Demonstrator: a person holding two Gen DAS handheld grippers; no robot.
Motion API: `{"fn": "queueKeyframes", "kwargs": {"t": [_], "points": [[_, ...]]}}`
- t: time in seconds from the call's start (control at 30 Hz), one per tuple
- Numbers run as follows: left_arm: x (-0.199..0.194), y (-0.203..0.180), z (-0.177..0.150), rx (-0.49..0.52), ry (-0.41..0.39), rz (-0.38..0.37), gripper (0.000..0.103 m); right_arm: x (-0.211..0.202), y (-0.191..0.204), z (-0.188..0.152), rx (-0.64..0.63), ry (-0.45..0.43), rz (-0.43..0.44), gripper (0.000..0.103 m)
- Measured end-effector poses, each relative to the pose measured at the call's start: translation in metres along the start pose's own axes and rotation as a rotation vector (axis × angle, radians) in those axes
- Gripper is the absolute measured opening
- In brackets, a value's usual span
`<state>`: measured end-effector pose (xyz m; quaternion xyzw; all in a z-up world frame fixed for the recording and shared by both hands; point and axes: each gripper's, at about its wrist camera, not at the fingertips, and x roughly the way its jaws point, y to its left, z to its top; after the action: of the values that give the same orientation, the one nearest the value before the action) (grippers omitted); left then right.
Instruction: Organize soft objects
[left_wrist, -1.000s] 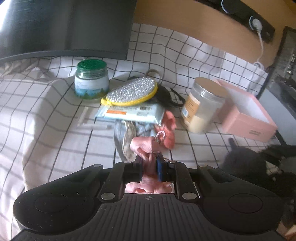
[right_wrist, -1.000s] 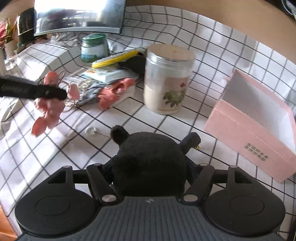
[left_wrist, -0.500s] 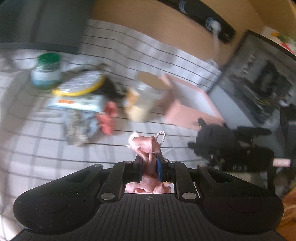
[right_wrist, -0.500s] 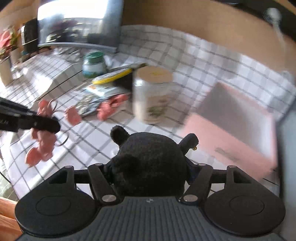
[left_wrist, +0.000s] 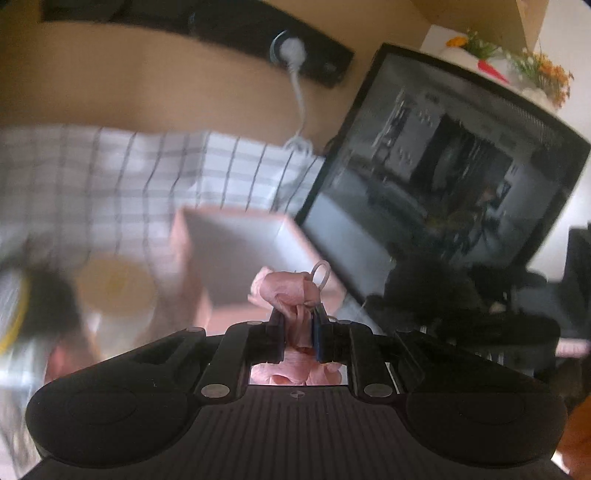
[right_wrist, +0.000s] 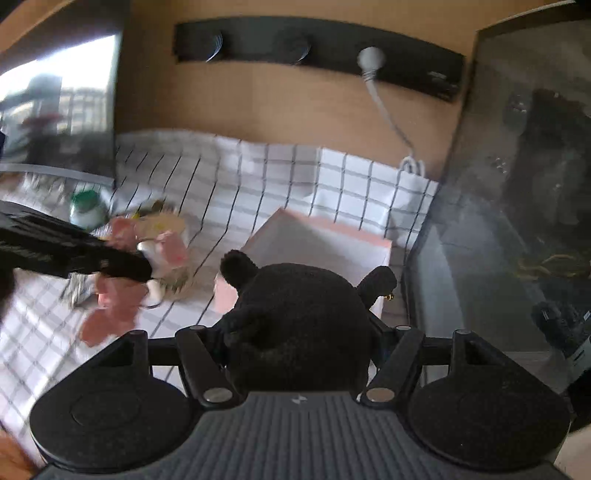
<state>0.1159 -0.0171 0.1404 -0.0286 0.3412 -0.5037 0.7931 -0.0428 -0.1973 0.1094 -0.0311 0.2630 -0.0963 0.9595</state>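
Dim and heavily motion-blurred around the pink box; bright daylight glare far left of it; bowed fisheye edges.

Black ribbed tongs (silver screws)

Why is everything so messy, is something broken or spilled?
Nothing looks broken or spilled. The left tongs pinch a pink soft toy, the right tongs hold a black plush, and the pink box sits upright and open. The rest is too blurred to judge.
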Motion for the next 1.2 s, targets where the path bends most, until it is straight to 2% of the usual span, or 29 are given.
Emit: {"fn": "queueKeyframes", "kwargs": {"t": [0.17, 0.3, 0.4, 0.47, 0.53, 0.57, 0.67, 0.73, 0.77, 0.83, 0.9, 0.93, 1.1, 1.13, 1.2], "points": [[0.042, 0.010, 0.060, -0.024, -0.012, -0.011, 0.017, 0.020, -0.014, 0.040, 0.017, -0.073, -0.052, 0.068], [0.071, 0.020, 0.115, -0.054, -0.034, -0.048, 0.018, 0.044, -0.027, 0.076, 0.037, -0.114, -0.070, 0.068], [0.090, 0.024, 0.148, -0.066, -0.053, -0.076, 0.021, 0.069, -0.033, 0.089, 0.043, -0.145, -0.088, 0.069], [0.116, 0.029, 0.164, -0.103, -0.009, -0.095, 0.024, 0.089, -0.033, 0.086, 0.051, -0.131, -0.071, 0.082], [0.145, 0.035, 0.164, -0.130, 0.048, -0.078, 0.030, 0.110, -0.034, 0.078, 0.071, -0.069, -0.087, 0.084], [0.159, 0.035, 0.158, -0.118, 0.084, -0.043, 0.030, 0.116, -0.035, 0.071, 0.089, -0.040, -0.086, 0.084], [0.201, 0.027, 0.128, 0.029, 0.246, 0.121, 0.030, 0.126, -0.039, 0.051, 0.128, 0.039, -0.053, 0.084], [0.216, 0.022, 0.107, 0.120, 0.302, 0.199, 0.030, 0.127, -0.039, 0.037, 0.133, 0.075, -0.059, 0.084], [0.218, 0.023, 0.101, 0.117, 0.318, 0.214, 0.030, 0.127, -0.039, 0.031, 0.136, 0.087, -0.064, 0.084], [0.214, 0.028, 0.093, 0.047, 0.333, 0.176, 0.030, 0.126, -0.042, 0.023, 0.149, 0.107, -0.069, 0.084], [0.202, 0.028, 0.089, 0.020, 0.308, 0.145, 0.030, 0.124, -0.040, 0.016, 0.157, 0.123, -0.074, 0.084], [0.191, 0.026, 0.089, 0.032, 0.262, 0.148, 0.030, 0.121, -0.037, 0.013, 0.156, 0.124, -0.075, 0.084], [0.124, 0.016, 0.089, 0.070, -0.082, 0.141, 0.030, 0.103, -0.013, 0.001, 0.094, 0.097, -0.101, 0.084], [0.108, 0.016, 0.089, 0.055, -0.137, 0.138, 0.030, 0.100, -0.008, -0.001, 0.086, 0.097, -0.093, 0.084], [0.083, 0.019, 0.085, 0.013, -0.192, 0.130, 0.030, 0.097, 0.003, -0.006, 0.083, 0.112, -0.058, 0.084]]}}
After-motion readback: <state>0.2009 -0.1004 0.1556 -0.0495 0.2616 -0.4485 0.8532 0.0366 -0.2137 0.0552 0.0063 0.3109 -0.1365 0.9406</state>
